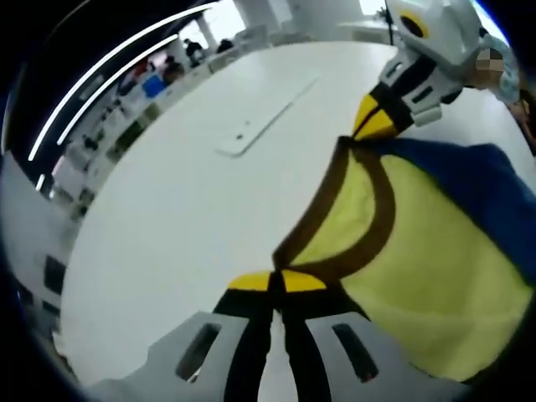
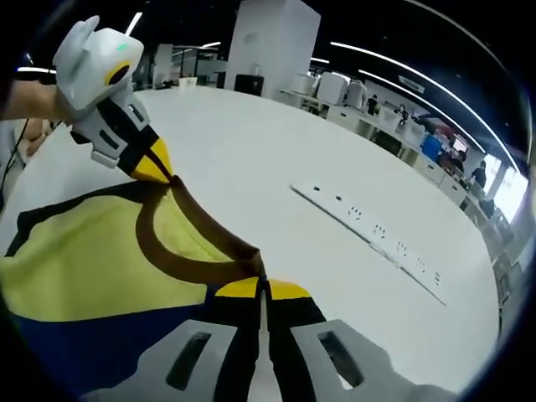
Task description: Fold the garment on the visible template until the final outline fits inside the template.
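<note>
Garment: a yellow garment [image 1: 419, 276] with a brown neck band [image 1: 381, 209] and a dark blue panel [image 1: 494, 193] lies at the near part of a white table [image 1: 193, 209], held up by the neckline.
Left gripper [image 1: 276, 280]: jaws closed together on the brown band at 1 side of the neck opening.
Right gripper [image 2: 261, 289]: jaws likewise pinched shut on the band at the other side; it also shows in the left gripper view [image 1: 373, 117], nipping the collar.
Neckline: stretched between the 2 grips, open in a curve, cloth hanging slack below it.
Template: I cannot make out any outline on the table in either view; it may lie under the cloth.
Other things: a long white power strip [image 2: 368, 230] lies well apart from the garment.
Progress: judged early. The garment looks gripped for a fold, but no finished folds are visible and the outline looks wide.
Left to do: the folds themselves, then checking the fit.
</note>
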The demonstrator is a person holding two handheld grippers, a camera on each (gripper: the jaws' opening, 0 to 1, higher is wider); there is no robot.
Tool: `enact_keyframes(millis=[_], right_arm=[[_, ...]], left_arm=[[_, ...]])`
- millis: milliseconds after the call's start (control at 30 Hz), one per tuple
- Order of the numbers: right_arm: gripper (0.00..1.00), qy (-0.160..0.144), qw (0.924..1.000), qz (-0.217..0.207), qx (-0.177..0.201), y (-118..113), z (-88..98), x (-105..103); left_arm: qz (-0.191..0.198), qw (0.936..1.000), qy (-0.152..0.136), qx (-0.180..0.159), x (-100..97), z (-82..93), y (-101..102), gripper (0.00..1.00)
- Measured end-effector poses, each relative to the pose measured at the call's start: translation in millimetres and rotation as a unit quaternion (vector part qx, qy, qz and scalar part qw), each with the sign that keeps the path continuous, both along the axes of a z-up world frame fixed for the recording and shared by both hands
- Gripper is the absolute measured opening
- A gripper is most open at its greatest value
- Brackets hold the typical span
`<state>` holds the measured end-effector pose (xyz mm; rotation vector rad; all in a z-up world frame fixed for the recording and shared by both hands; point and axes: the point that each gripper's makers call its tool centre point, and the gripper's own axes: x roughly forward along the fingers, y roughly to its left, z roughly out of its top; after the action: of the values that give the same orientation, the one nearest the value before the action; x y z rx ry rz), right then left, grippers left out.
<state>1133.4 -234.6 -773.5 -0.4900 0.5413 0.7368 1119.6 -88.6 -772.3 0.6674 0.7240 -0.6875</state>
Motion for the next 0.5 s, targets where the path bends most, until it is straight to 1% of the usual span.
enact_keyframes(millis=[67,167,233,267,400,500], right_arm=[[0.03,-0.013,0.9998,0.01,-0.013,1,3.0,-1],[0.04,-0.013,0.9999,0.008,-0.004,2,8.3,-2],[0.05,-0.017,0.9999,0.003,0.0,0,8.7,3],[0.05,-0.017,0.9999,0.0,0.002,-2,11.0,3],[0.09,-0.01,0.9998,-0.007,0.013,-5,14.5,3],[0.09,-0.008,0.9999,-0.004,0.013,-5,17.8,0]], left_arm=[[-0.005,1.0,-0.001,0.006,0.0,0.6,0,0.0],[-0.001,1.0,0.0,0.001,-0.3,1.8,-2,0.02],[0.0,1.0,-0.002,-0.002,-1.0,4.4,-4,0.03],[-0.001,1.0,-0.008,-0.003,-1.0,7.6,-4,0.04],[-0.002,0.9999,-0.009,-0.007,-0.9,15.2,-5,0.06],[-0.005,0.9999,-0.01,-0.012,-3.8,22.2,-8,0.08]])
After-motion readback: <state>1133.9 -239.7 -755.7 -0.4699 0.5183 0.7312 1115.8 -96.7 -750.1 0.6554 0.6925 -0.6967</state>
